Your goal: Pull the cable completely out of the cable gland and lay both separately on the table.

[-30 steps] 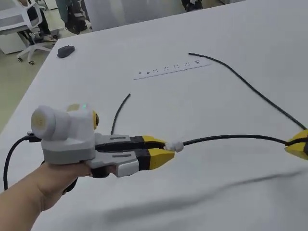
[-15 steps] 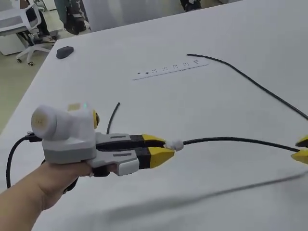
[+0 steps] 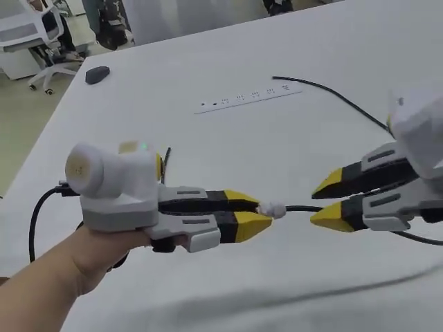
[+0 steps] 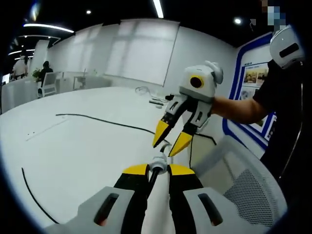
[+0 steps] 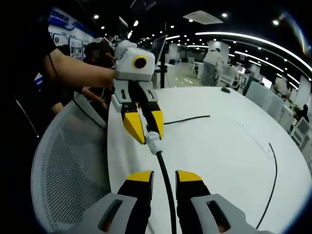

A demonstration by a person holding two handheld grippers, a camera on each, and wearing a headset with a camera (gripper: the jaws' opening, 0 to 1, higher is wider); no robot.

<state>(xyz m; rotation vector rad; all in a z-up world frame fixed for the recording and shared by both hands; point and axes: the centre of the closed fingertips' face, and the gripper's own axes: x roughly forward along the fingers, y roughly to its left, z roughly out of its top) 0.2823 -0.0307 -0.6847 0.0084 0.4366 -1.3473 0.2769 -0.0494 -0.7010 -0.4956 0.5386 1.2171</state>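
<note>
White table (image 3: 138, 117) is viewed from above. A power strip (image 3: 249, 97) is laid flat toward the far side. A black cable (image 3: 332, 93) is laid across the top, its end just beside the strip's right end. A dark mouse (image 3: 97, 74) is placed near the far left edge.

White gland (image 3: 272, 209) on blk cable (image 3: 299, 208); white table (image 3: 277, 145), dk-grey mouse (image 3: 97, 74).
</note>
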